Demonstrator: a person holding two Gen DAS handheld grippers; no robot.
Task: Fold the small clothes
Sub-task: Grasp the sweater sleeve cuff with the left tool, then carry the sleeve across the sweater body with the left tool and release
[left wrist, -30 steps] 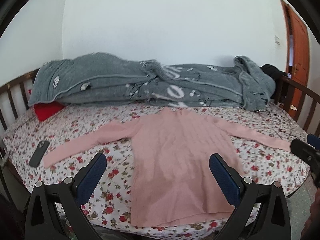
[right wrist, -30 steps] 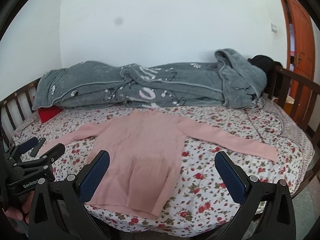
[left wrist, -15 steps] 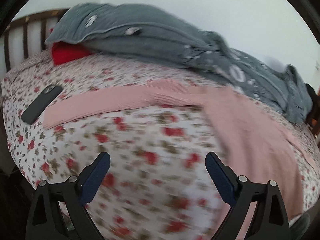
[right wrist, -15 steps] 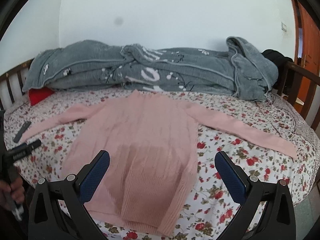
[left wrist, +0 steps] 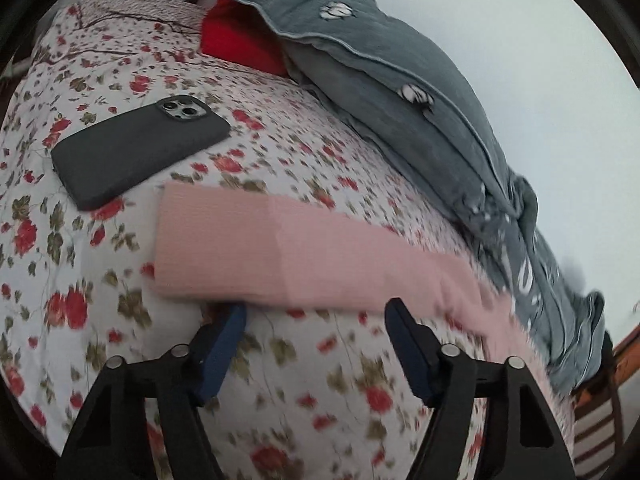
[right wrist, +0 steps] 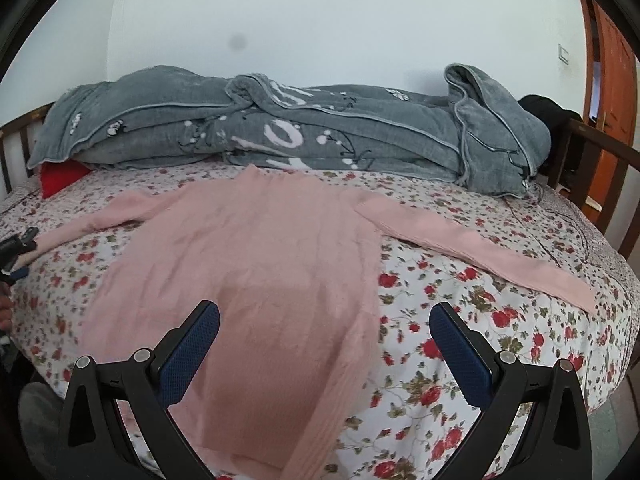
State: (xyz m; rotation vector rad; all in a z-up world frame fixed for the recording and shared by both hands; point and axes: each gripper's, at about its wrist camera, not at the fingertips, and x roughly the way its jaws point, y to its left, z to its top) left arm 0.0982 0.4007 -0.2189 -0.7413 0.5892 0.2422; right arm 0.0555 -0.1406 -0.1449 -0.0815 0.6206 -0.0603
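**Left gripper closing in at the sweater's sleeve cuff**

The left gripper (left wrist: 316, 312) sits low over the bed, tilted downward, its view rolled so that the bed slants across the frame. Its two blue-padded jaws have just been closing and stand part-way apart, their tips at the near edge of the sleeve cuff (left wrist: 212, 248); the left tip seems tucked just under that edge, but no pad visibly presses the cloth, so nothing is held. In the right wrist view this gripper shows only as a dark tip (right wrist: 16, 244) at the far left, by the end of the same sleeve.

The right gripper (right wrist: 324, 316) hangs over the lower half of the sweater, jaws wide and empty, angled down at the bed.

One pink sweater (right wrist: 256, 264) lies flat, front up, in the middle of the floral sheet (right wrist: 460, 320), with both sleeves spread: one towards the left gripper, one out to the right (right wrist: 480, 252). One dark phone (left wrist: 136, 148) lies camera side up just beside the left cuff, not touching it. One grey blanket (right wrist: 320, 136) is heaped along the wall side of the bed, with one red item (left wrist: 236, 40) showing from beneath its left end. A wooden rail (right wrist: 600, 148) frames the bed's right end, and an orange-brown door (right wrist: 612, 92) stands beyond.
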